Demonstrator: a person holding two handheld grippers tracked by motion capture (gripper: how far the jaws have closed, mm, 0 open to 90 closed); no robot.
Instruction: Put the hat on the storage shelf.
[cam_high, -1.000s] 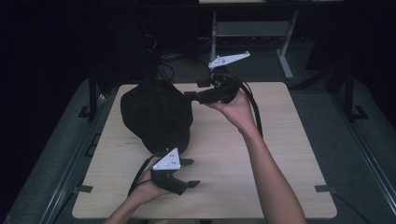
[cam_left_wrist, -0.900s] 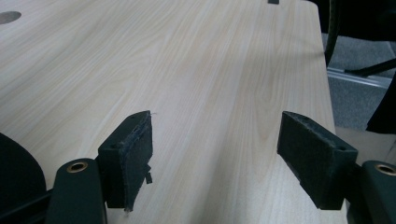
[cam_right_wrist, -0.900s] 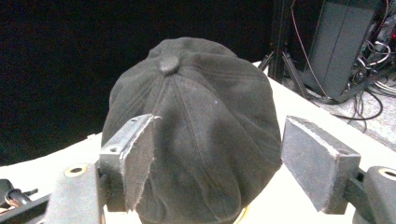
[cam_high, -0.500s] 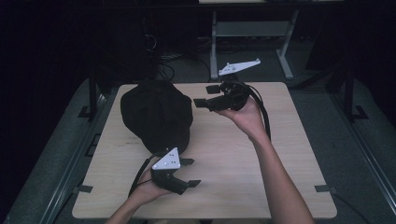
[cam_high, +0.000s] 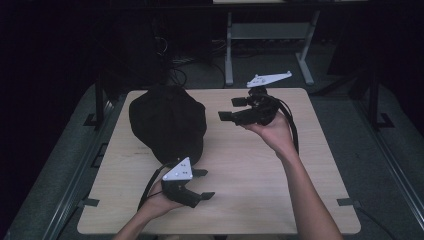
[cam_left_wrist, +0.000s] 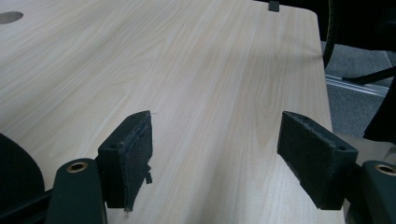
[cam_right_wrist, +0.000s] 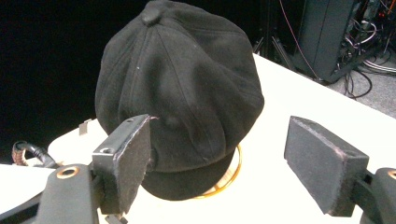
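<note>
Nothing appears handled yet: the black cap (cam_high: 168, 122) sits untouched on the desk (cam_high: 260, 175), the right gripper (cam_high: 234, 109) just beside it with jaws spread, the left gripper (cam_high: 202, 184) near its brim, likewise spread and empty.

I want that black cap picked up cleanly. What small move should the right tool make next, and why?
Probably ease the right tool forward toward the black cap so a fold of the crown comes between the jaws. They stand wide open and hold nothing, and in the right gripper view they aim at the cap, which sits just ahead. The left tool is open over bare table.
</note>
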